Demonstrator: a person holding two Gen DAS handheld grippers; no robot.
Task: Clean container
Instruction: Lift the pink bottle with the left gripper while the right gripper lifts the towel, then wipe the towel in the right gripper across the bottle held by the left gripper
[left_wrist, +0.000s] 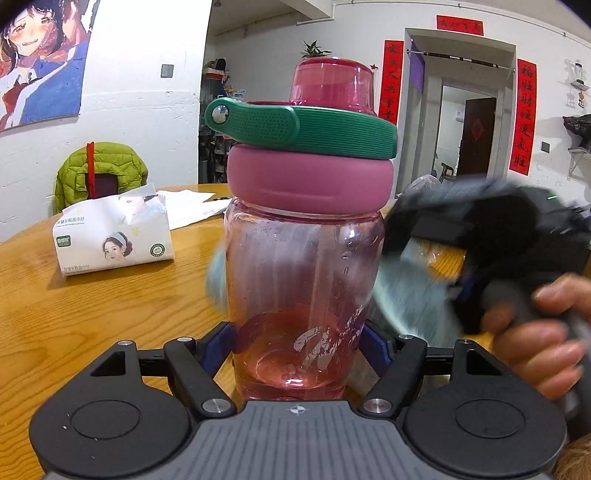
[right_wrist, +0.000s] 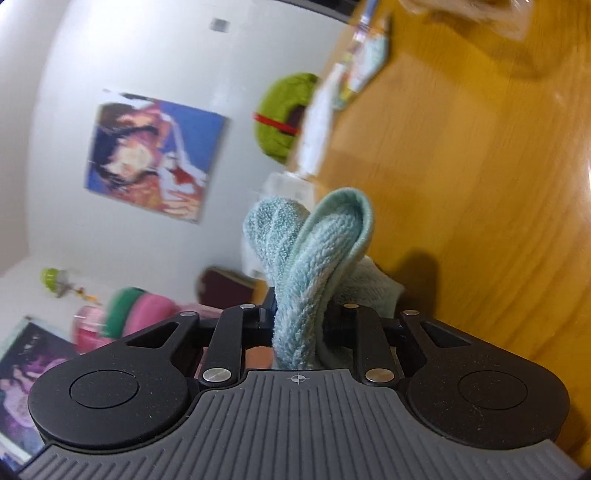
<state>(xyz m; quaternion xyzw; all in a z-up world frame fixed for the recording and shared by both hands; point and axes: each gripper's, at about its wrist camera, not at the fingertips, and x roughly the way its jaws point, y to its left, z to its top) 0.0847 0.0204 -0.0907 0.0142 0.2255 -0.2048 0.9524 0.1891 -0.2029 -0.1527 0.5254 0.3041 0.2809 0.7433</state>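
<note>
Pink bottle (left_wrist: 303, 280) upright on wooden table (left_wrist: 92, 314), clamped low between left gripper (left_wrist: 297, 350) fingers, green strap (left_wrist: 295, 127) across lid. Right gripper (left_wrist: 480, 236) blurred just right of bottle, hand (left_wrist: 543, 332) on handle. Right wrist view: right gripper (right_wrist: 295, 321) pinched tight on folded teal cloth (right_wrist: 314, 266); bottle blurred far left.

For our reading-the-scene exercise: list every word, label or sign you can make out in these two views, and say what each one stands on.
Red paper banners round the doorway: Chinese characters, not surely readable.
White tissue pack on the wooden table: small Chinese print, too small to read.
Transparent pink plastic bottle with green strap: white printed marks near its base, distorted, unreadable.
Right wrist view: blurred, no legible text.
</note>
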